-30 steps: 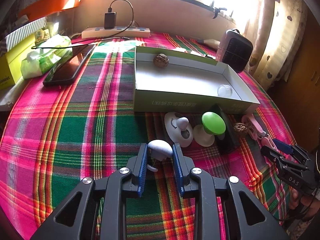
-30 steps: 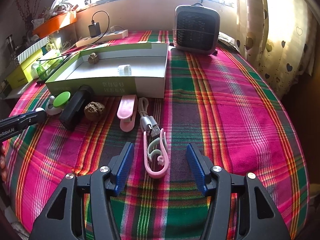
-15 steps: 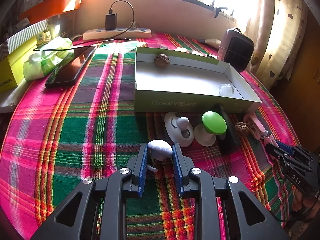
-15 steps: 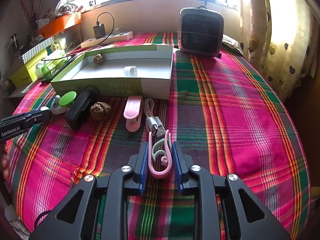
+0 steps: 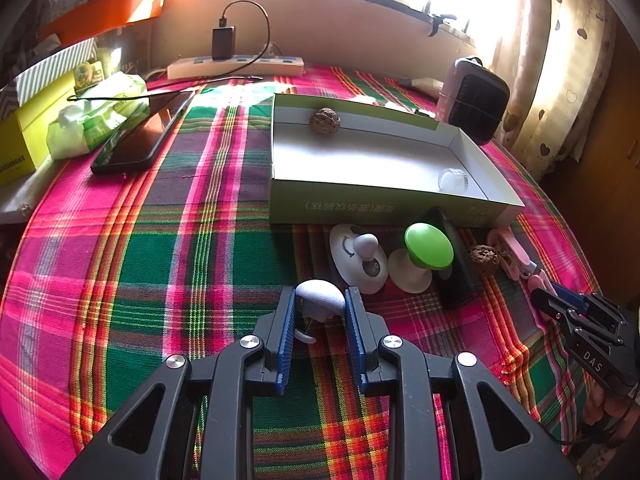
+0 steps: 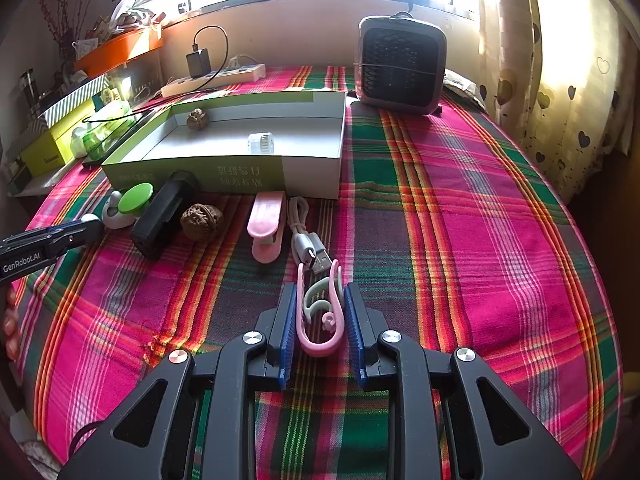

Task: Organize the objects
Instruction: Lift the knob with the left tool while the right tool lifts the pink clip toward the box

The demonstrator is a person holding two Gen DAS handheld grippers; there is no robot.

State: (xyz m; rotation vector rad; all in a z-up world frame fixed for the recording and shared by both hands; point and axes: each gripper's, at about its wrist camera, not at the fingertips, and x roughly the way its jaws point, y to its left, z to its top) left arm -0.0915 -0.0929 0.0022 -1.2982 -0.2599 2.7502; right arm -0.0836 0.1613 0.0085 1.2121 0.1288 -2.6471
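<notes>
Sunlit plaid cloth (image 6: pixel 460 208) covers your worktop below the window, with a shallow green box (image 5: pixel 384 208) lying open on it. Your left tongs (image 5: pixel 320 300) are closed on a small pale-grey hook (image 5: pixel 320 298), its rounded top pinched between the blue pads just in front of a white suction hook (image 5: pixel 358 258) and a green-capped one (image 5: pixel 428 246). Your right tongs (image 6: pixel 320 304), whose jaws have just been closing, now press on a pink clip (image 6: pixel 320 320) beside a coiled USB cable (image 6: pixel 306 236). One walnut (image 6: pixel 201 222) lies outside the box; another (image 6: pixel 197 119) sits inside against the far wall.
</notes>
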